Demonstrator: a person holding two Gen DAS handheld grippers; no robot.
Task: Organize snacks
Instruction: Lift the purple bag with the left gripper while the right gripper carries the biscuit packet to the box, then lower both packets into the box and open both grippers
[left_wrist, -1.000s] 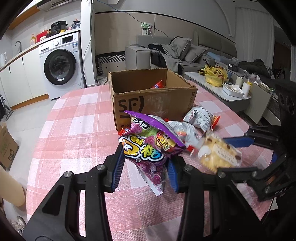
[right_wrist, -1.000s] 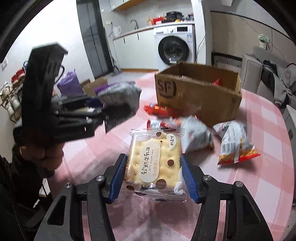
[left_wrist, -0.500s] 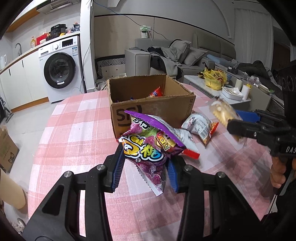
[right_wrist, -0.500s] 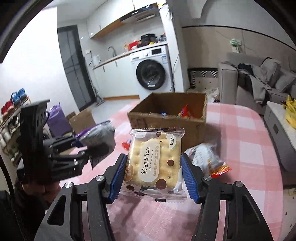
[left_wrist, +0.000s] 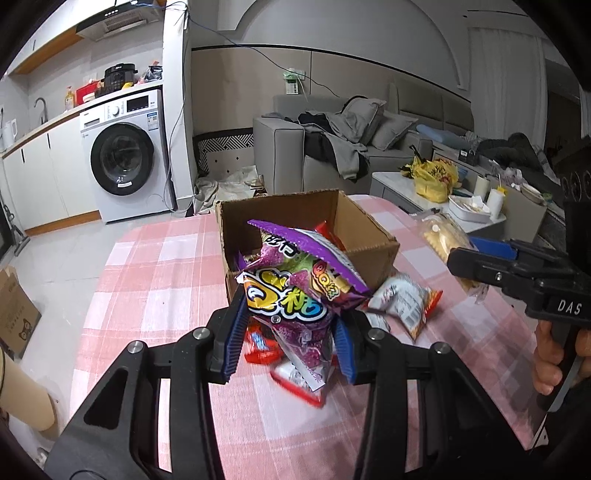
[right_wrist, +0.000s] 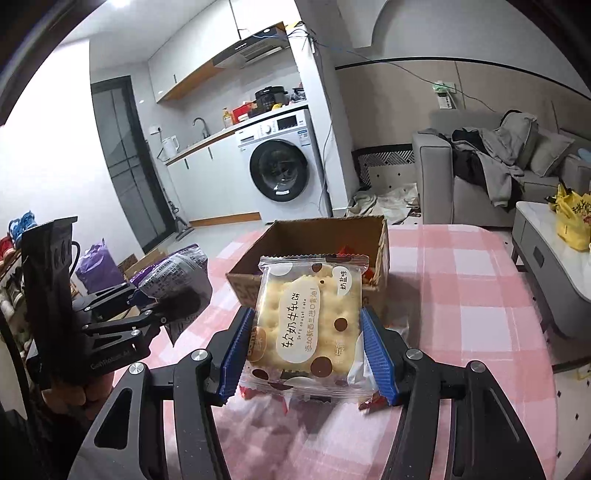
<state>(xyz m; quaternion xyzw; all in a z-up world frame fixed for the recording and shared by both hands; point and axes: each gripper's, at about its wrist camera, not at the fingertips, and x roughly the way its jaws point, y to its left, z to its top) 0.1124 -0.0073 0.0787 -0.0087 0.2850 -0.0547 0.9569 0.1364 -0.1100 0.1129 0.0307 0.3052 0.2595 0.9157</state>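
My left gripper (left_wrist: 288, 343) is shut on a purple candy bag (left_wrist: 295, 295) and holds it above the table, just in front of the open cardboard box (left_wrist: 373, 229). My right gripper (right_wrist: 306, 350) is shut on a clear pack of nougat crackers (right_wrist: 310, 314), raised in front of the same box (right_wrist: 325, 229). The crackers also show in the left wrist view (left_wrist: 443, 236), right of the box. The purple bag shows in the right wrist view (right_wrist: 173, 273) at the left. Red snack packs lie inside the box.
A pink checked tablecloth (left_wrist: 159, 280) covers the table. A white and red snack bag (left_wrist: 402, 302) and red packs (left_wrist: 258, 343) lie on it in front of the box. A washing machine (left_wrist: 125, 162), sofa (left_wrist: 332, 140) and coffee table (left_wrist: 443, 199) stand beyond.
Both grippers have risen and moved toward the box with their snacks still held. The box now sits closer and lower in both views, with its inside showing.
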